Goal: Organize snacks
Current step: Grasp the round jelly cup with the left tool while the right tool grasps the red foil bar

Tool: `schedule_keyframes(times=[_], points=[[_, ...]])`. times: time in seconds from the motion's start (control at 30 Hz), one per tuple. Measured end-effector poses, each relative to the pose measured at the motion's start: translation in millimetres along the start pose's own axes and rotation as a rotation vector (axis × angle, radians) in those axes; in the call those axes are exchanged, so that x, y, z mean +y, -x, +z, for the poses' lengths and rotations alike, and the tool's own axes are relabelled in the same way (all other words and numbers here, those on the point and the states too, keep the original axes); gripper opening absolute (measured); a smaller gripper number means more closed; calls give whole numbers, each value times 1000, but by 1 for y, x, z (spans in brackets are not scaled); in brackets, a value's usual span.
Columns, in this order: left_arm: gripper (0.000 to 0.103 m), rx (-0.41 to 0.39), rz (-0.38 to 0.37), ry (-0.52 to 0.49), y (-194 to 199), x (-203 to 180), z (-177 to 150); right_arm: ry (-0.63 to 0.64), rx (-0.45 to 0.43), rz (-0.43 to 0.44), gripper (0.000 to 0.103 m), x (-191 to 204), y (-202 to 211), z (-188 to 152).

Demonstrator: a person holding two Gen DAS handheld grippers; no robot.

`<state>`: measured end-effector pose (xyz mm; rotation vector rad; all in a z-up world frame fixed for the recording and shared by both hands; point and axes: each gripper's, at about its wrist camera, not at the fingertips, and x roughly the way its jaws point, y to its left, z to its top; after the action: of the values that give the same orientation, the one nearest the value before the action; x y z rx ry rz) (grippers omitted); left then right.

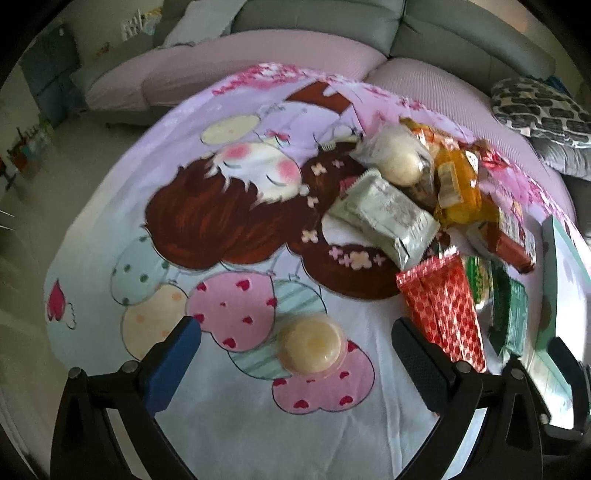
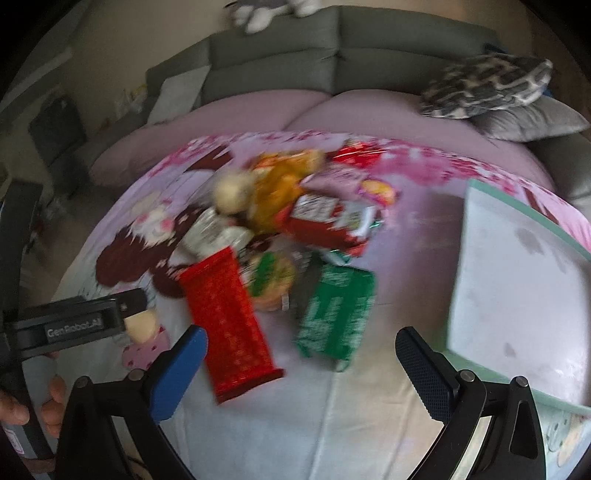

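Left hand-held gripper (image 1: 295,354) and right hand-held gripper (image 2: 301,360) both gape wide, empty.

**Dim daylight, soft blur, heavy fisheye bend**

Both views are lit by weak, even daylight with no hard shadows. The printed cloth (image 1: 229,229) is the brightest area; the sofa (image 1: 317,18) behind it sinks into grey-green gloom. Black corners frame each round picture, and straight lines bow strongly toward the rim. The left wrist view is mildly soft, with the jelly cup (image 1: 312,350) readable. The right wrist view is smeared by motion: the snack pile (image 2: 280,221) beyond the red packet (image 2: 229,325) loses its print. The pale tray (image 2: 517,280) right of that packet shows dull grey blotches.
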<state>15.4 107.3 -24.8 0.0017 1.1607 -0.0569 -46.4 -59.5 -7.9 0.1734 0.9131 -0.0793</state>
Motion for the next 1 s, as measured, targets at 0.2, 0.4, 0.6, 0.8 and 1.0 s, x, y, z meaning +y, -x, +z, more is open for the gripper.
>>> schedule_keyframes(times=[0.2,0.4,0.6,0.8,1.0], points=[[86,76,-34,39,-16,9,-1,47,67,68,88,16,-16,-1],[80,100,-67,-19,-22,-6,-2,101,92,100,82,31,-26,-2],[63,146,-79,-10,-34,-6,-4,150,118,90,76,42,-37,-2],[61,150,-60,-44,-42,-11,-11,191,175,88,65,53,-51,-7],[60,150,-59,-58,-42,-12,-11,184,187,76,64,51,-61,-7]])
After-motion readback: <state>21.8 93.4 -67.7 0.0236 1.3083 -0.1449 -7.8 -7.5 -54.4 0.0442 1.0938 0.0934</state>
